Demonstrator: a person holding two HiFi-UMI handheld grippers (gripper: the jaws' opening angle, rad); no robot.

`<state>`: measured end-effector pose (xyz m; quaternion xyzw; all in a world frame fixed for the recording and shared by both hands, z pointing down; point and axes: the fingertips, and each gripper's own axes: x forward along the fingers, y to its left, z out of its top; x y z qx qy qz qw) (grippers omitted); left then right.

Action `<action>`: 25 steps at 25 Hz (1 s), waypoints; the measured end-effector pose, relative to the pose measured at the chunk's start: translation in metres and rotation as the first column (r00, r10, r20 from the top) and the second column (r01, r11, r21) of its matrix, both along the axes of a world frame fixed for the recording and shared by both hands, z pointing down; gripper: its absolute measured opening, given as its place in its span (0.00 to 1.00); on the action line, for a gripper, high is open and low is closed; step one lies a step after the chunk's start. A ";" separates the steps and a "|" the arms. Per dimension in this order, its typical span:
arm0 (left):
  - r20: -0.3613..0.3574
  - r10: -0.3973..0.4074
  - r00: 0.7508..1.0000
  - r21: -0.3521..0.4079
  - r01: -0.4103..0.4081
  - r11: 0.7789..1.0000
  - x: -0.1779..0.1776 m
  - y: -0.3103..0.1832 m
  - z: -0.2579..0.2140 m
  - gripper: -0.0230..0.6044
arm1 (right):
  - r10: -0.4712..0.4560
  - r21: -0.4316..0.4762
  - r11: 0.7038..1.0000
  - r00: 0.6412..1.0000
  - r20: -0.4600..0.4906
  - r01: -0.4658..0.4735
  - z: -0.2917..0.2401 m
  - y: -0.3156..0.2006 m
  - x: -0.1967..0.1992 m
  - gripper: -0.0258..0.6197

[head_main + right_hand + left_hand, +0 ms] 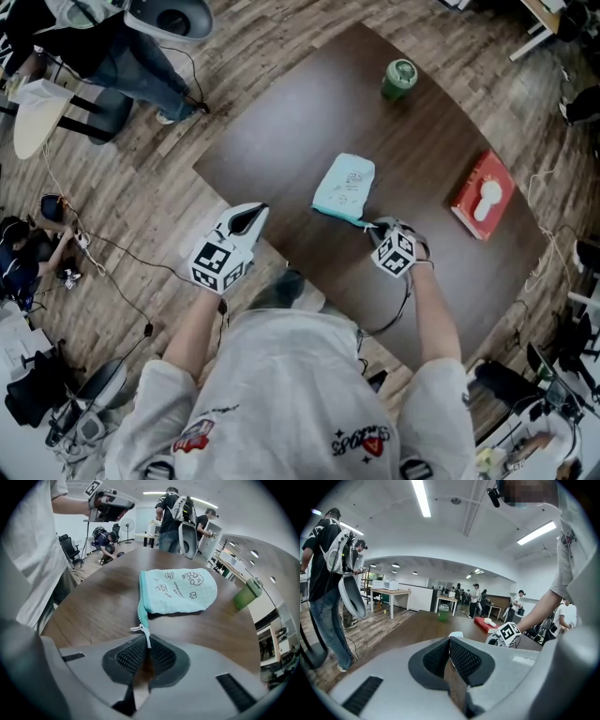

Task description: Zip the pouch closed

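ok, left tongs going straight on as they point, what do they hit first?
Likely the teal pouch, its edge showing just over the shut left tongs; the green cup stands farther along that line. Depth is unclear: they tilt slightly down, so the table could come first.

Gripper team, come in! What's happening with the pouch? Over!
Left gripper shut, empty, held aside. Right gripper shut on white zipper cord of light teal fabric pouch. Green cup well clear.
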<state>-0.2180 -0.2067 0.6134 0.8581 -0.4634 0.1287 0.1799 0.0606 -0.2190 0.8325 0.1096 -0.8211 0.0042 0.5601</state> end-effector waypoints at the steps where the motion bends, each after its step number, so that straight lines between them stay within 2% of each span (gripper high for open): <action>1: -0.001 0.002 1.000 0.001 -0.002 1.000 0.000 0.000 0.000 0.04 | 0.010 -0.005 1.000 1.000 0.005 -0.010 -0.001 0.001 -0.001 0.07; 7: -0.009 0.018 1.000 0.012 -0.018 1.000 0.006 -0.001 -0.006 0.04 | 0.082 -0.042 0.996 0.994 0.078 -0.079 -0.015 0.005 -0.009 0.07; 13: -0.017 0.041 0.999 0.022 -0.040 0.999 0.014 -0.003 -0.009 0.04 | 0.172 -0.068 0.984 0.970 0.171 -0.163 -0.044 0.000 -0.019 0.06; 21: -0.026 0.079 0.997 0.042 -0.077 0.996 0.026 -0.006 -0.019 0.04 | 0.299 -0.163 0.951 0.907 0.295 -0.261 -0.086 0.002 -0.034 0.06; 25: -0.030 0.097 0.995 0.052 -0.095 0.994 0.032 -0.007 -0.024 0.04 | 0.338 -0.167 0.940 0.879 0.336 -0.297 -0.099 0.000 -0.038 0.06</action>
